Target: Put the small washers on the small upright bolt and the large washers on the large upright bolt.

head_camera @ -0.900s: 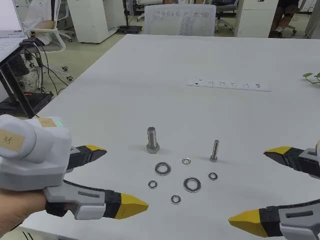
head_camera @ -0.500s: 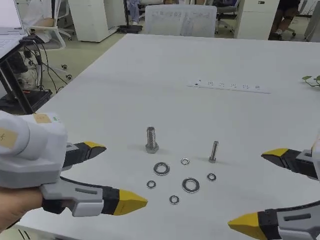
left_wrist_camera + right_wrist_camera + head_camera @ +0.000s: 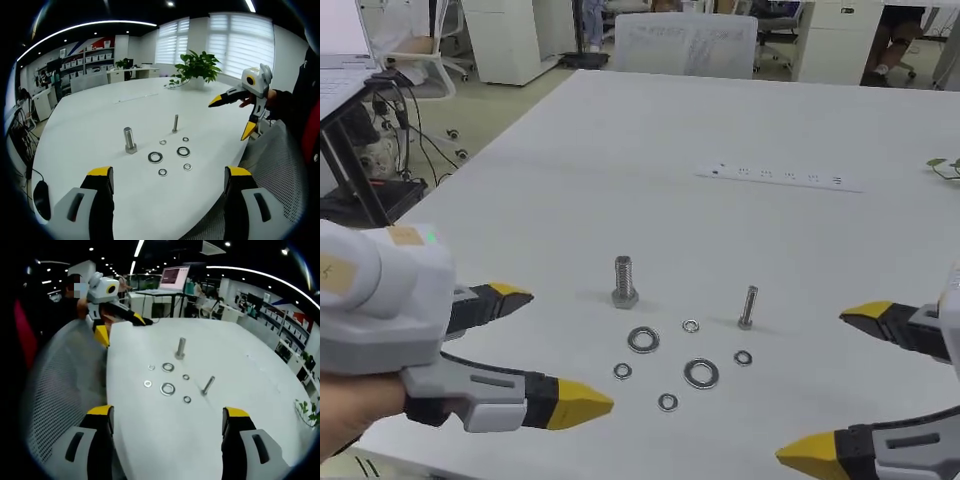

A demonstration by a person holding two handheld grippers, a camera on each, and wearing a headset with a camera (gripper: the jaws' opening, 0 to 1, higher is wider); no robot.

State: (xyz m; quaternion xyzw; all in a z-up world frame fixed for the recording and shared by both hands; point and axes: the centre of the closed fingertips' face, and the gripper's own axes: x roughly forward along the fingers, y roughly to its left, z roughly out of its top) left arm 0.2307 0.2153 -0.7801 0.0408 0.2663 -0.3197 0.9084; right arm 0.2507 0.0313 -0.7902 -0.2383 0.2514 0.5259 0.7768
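While spread wide, left gripper and right gripper hover.
Washers lie between them on the desk.

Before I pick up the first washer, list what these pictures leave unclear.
Head view: the small washers are too small to tell flat from split.
Head view: the small bolt has a thread too fine to make out.
Head view: the right gripper has its body cut off by the right and bottom edges.
Head view: the left gripper has its rear cut off by the left edge.
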